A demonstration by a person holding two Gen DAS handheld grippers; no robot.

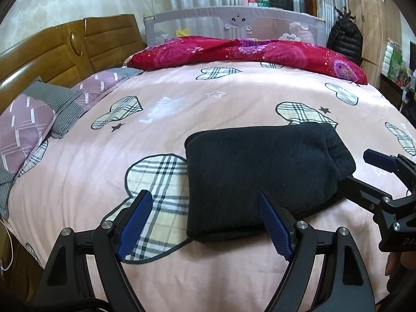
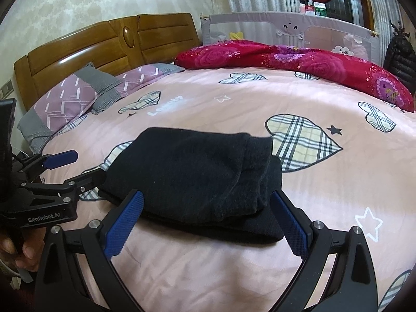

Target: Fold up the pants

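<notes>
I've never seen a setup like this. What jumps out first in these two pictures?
A dark pair of pants, folded into a thick bundle, lies in the middle of a pink bedspread printed with plaid hearts. Two open blue-padded grippers, the left gripper and the right gripper, frame it from the near side. A bright red floral quilt is bunched along the far edge.

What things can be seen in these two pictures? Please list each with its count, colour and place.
Folded knit pants: one, black, lying on the pink bedsheet near the grippers.
Printed bedsheet: one, pink with plaid hearts, covering the bed.
Patterned pillows: two, mauve and grey, by the headboard.
Wooden headboard: one, brown, at the left.
Floral quilt: one, red, along the far bed edge.
Fabric bed rail: one, grey, behind the quilt.
Puffer jacket: one, black, far right.
Left gripper: one, black with blue pads, open.
Right gripper: one, same colours, open.
</notes>
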